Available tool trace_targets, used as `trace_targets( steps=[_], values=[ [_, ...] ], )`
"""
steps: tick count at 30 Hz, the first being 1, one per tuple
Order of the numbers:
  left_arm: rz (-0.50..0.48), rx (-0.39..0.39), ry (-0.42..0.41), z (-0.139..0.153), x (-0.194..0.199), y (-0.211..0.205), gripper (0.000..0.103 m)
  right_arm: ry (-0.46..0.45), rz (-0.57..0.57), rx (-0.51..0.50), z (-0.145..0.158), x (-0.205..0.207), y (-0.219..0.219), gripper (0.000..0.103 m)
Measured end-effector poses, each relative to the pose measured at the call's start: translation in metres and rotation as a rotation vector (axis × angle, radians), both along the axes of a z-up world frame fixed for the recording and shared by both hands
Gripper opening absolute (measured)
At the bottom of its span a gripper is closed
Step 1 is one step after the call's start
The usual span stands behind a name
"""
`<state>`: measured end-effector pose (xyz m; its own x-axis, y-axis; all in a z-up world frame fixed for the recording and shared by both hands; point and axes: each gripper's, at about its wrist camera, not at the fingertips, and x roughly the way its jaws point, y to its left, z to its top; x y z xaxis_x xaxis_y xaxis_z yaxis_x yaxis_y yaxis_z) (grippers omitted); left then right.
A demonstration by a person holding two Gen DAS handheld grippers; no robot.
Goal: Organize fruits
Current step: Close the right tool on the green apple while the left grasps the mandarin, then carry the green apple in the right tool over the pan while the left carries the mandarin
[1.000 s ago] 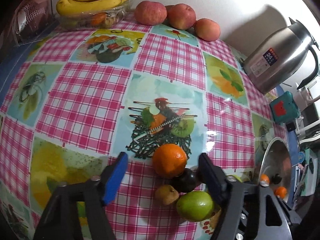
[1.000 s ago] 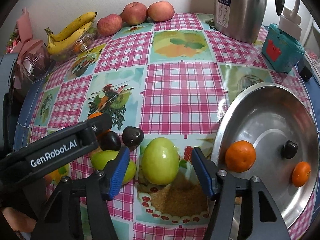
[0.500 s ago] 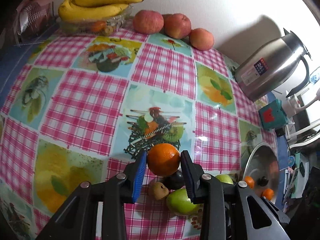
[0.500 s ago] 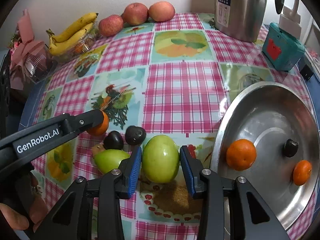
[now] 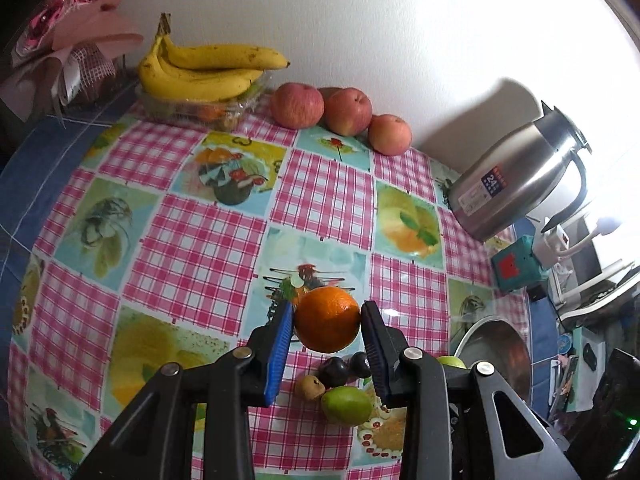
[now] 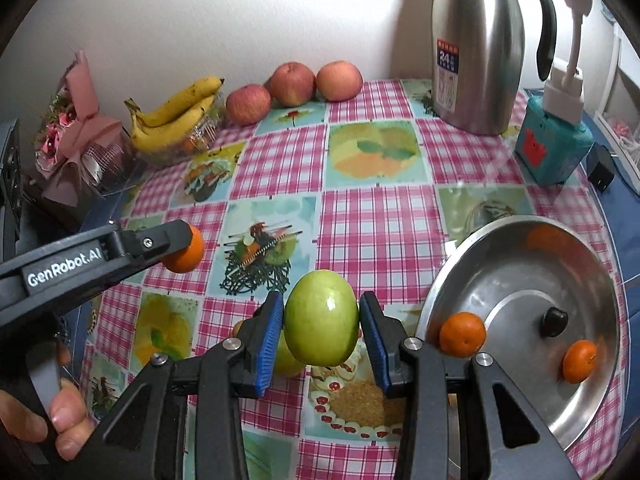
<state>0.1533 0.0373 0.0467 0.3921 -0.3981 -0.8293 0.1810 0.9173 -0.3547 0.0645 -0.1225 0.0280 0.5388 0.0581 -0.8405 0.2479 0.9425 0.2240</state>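
My left gripper (image 5: 326,326) is shut on an orange (image 5: 327,319) and holds it above the checked tablecloth; it also shows in the right wrist view (image 6: 185,249). My right gripper (image 6: 321,326) is shut on a big green apple (image 6: 321,324), lifted off the table. Below the orange lie a smaller green fruit (image 5: 346,405), two dark plums (image 5: 333,371) and a small brown fruit (image 5: 312,387). A steel lid (image 6: 520,312) at the right holds two small oranges (image 6: 463,334) around its black knob (image 6: 555,321).
Bananas (image 6: 176,114) on a clear tray and three red apples (image 6: 289,83) line the back wall. A steel thermos jug (image 6: 478,46) and a teal box (image 6: 552,152) stand at back right. A pink bouquet (image 6: 72,136) sits at the far left.
Both grippers closed, the left on the orange and the right on the green apple, and both lifted their fruit up off the table.
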Motion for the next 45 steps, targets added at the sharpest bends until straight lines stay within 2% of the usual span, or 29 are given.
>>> trace_targets(
  steps=[14, 29, 39, 45],
  values=[
    [0.001, 0.009, 0.002, 0.002, -0.005, -0.005, 0.037, 0.016, -0.027, 0.012, -0.004, -0.006, -0.013, 0.041],
    [-0.047, 0.016, 0.006, 0.002, -0.015, -0.032, 0.037, 0.027, -0.153, 0.034, -0.007, -0.026, -0.066, 0.041],
    [-0.12, 0.044, -0.007, 0.005, -0.029, -0.065, 0.037, 0.023, -0.251, 0.051, -0.006, -0.045, -0.104, 0.041],
    [-0.197, 0.052, -0.01, 0.006, -0.044, -0.096, 0.037, 0.015, -0.325, 0.082, -0.008, -0.063, -0.131, 0.041]
  ],
)
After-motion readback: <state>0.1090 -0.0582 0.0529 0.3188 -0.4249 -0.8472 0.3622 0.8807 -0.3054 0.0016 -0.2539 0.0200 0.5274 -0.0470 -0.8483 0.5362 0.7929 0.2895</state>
